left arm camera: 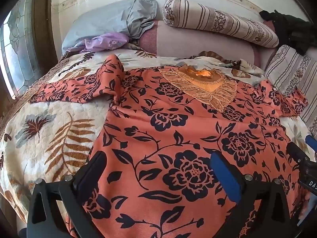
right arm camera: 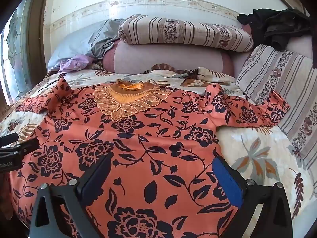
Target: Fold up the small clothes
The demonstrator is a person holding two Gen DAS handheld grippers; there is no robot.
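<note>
Floral blouse (left arm camera: 178, 119) lies flat, blanket (left arm camera: 49, 129) bare beside it.

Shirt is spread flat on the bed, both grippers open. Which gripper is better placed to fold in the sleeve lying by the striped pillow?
Right, probably. The right gripper hangs open over the shirt on the side where that sleeve lies. The left gripper is over the other half.

A home bedroom was shown: a bed (right arm camera: 257, 158) was covered with a leaf-patterned quilt, striped pillows (right arm camera: 184, 31) were stacked against a tiled wall (right arm camera: 178, 2), and a patterned glass window (left arm camera: 15, 45) was seen alongside.
</note>
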